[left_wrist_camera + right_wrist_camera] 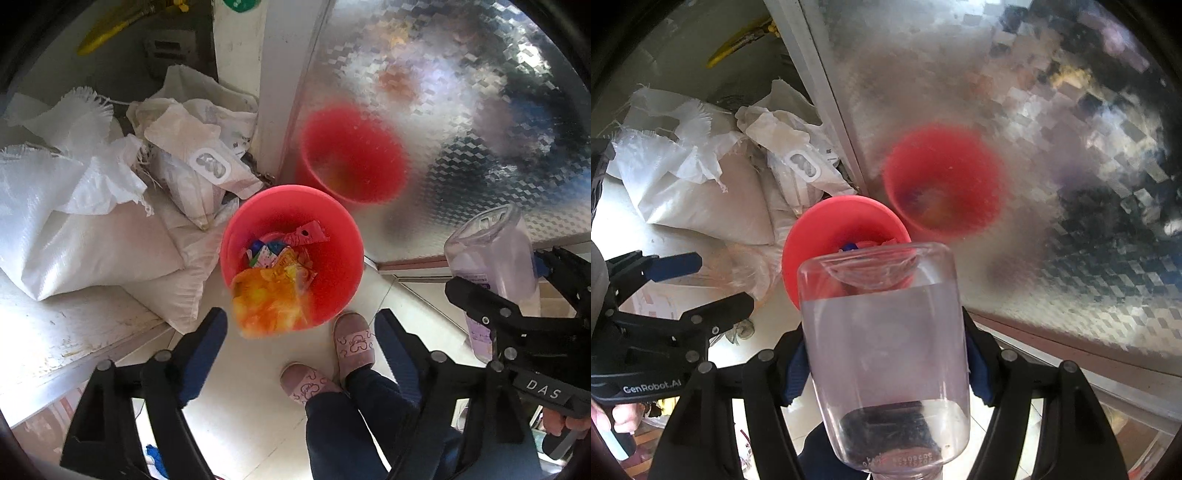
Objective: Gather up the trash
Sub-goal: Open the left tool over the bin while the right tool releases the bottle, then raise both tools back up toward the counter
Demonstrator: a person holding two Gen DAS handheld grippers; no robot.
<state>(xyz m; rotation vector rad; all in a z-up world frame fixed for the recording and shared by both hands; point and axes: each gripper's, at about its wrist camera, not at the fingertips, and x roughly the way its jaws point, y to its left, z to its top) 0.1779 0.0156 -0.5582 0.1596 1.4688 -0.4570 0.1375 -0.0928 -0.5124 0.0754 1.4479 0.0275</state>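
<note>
Clamped in the right gripper, a clear bottle is held over the red bin, while the orange wrapper, apparently released, is seen below the left gripper, whose fingers are kept apart.

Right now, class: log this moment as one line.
left gripper: open, empty | orange wrapper: at red bin rim | right gripper: holding clear bottle

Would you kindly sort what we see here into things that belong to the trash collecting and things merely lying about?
Belongs to the job:
- red bucket
- orange wrapper falling in
- clear plastic bottle in right gripper
- left gripper

Lying about:
- white woven sacks
- pink slippers
- patterned glass door
</note>
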